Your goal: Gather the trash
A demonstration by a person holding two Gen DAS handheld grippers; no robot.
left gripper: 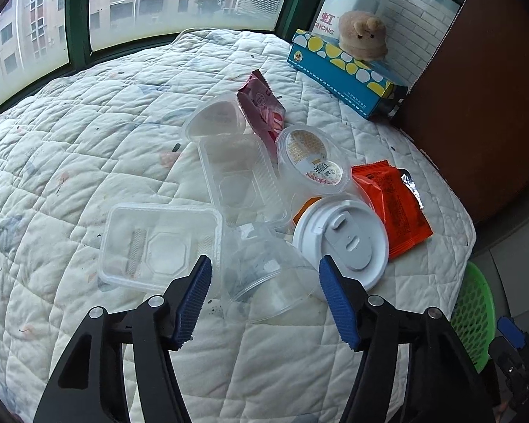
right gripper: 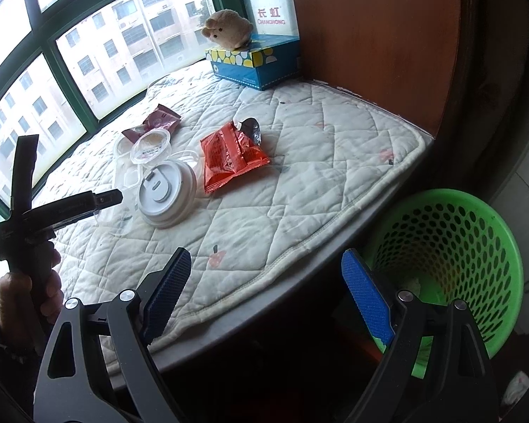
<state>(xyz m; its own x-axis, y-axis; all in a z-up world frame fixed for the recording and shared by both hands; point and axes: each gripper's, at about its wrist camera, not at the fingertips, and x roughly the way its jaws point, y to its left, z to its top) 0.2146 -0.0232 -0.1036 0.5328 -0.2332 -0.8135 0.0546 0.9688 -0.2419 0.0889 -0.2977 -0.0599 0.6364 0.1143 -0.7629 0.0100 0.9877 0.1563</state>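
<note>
Trash lies in a heap on the quilted pad (left gripper: 70, 134): a clear cup on its side (left gripper: 264, 275), a rectangular clear tray (left gripper: 158, 243), a second clear tray (left gripper: 236, 176), a white cup lid (left gripper: 342, 239), a labelled tub (left gripper: 310, 158), an orange wrapper (left gripper: 395, 208) and a pink wrapper (left gripper: 261, 105). My left gripper (left gripper: 262, 271) is open, its fingers either side of the clear cup. My right gripper (right gripper: 264, 264) is open and empty, over the pad's front edge beside the green basket (right gripper: 451, 246). The orange wrapper (right gripper: 229, 155) and lid (right gripper: 165, 194) also show in the right wrist view.
A blue tissue box (left gripper: 345, 74) with a plush toy (left gripper: 363, 35) on it stands at the far right by a brown wooden panel (left gripper: 476, 105). Windows run along the far side. The green basket (left gripper: 472, 313) sits on the floor below the pad's right edge.
</note>
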